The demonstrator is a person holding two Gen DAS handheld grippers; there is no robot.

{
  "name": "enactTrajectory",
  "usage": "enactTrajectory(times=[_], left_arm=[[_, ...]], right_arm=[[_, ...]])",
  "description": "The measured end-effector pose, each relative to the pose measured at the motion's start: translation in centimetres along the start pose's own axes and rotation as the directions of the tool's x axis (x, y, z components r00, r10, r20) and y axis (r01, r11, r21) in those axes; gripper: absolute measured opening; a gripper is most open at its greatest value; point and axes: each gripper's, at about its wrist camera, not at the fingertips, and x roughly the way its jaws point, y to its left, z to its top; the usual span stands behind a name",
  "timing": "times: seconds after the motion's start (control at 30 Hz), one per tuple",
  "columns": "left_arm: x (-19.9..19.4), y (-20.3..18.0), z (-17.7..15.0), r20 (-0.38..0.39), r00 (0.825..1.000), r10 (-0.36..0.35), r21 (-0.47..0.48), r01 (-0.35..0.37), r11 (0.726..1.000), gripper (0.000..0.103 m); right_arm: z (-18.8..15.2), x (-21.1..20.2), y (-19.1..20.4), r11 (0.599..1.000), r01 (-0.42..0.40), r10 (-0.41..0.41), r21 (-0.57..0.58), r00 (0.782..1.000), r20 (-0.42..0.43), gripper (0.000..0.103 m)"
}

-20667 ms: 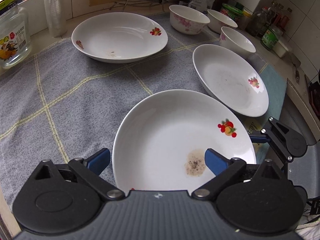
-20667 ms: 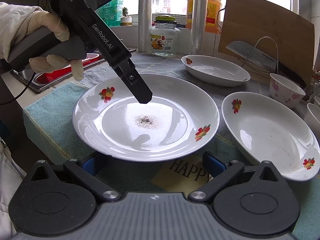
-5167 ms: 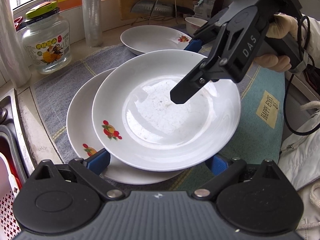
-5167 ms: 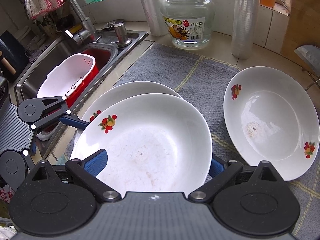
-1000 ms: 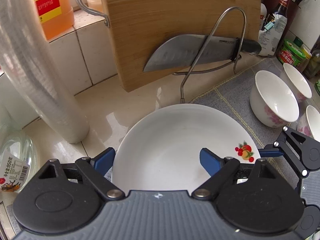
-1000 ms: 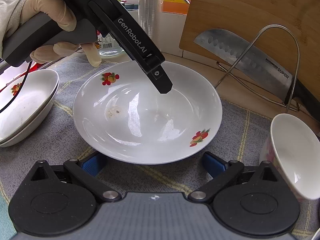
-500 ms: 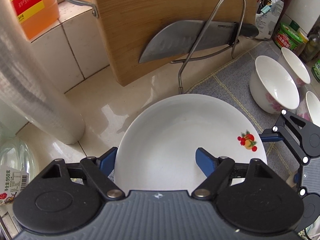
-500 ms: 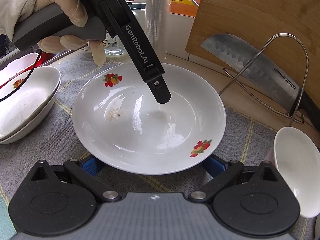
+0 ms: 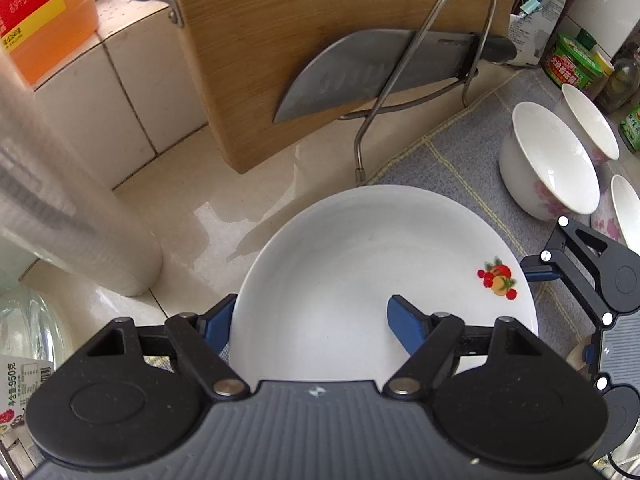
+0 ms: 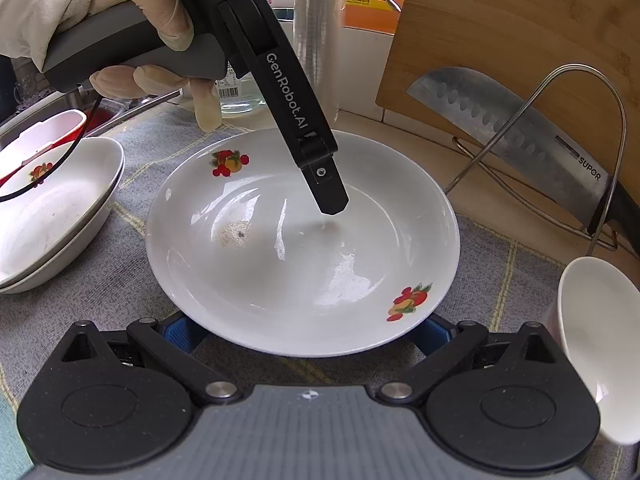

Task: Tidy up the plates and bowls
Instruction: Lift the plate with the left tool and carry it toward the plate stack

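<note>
Third plate straddled by your left jaws

Left wrist view: your left gripper [image 9: 310, 320] is closing, plate [image 9: 360, 264] rim between its jaws, not yet clamped. Right wrist view: your right gripper [image 10: 304, 330] stands wide, both jaws under the plate's [image 10: 280, 280] near edge on the cloth-covered surface [image 10: 100, 288], gripping nothing.

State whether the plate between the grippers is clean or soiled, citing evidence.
Soiled: the plate has a brownish speckled residue patch left of its centre; the rest looks glossy white.
</note>
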Motion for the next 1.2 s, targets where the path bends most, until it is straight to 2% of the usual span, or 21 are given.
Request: enactTrajectory(times=[0.63, 1.2], left_arm=[[-0.2, -0.2, -0.3, -0.007, 1.0, -0.001, 0.009, 0.001, 1.0, 0.075], [-2.6, -1.5, -1.5, 0.035, 0.999, -0.014, 0.012, 0.014, 1.0, 0.074]], right_arm=[[0.2, -0.5, 0.2, 1.0, 0.002, -0.002, 0.004, 1.0, 0.011, 0.103], [0.2, -1.7, 1.0, 0.999, 0.014, -0.015, -0.032, 1.0, -0.017, 0.103]])
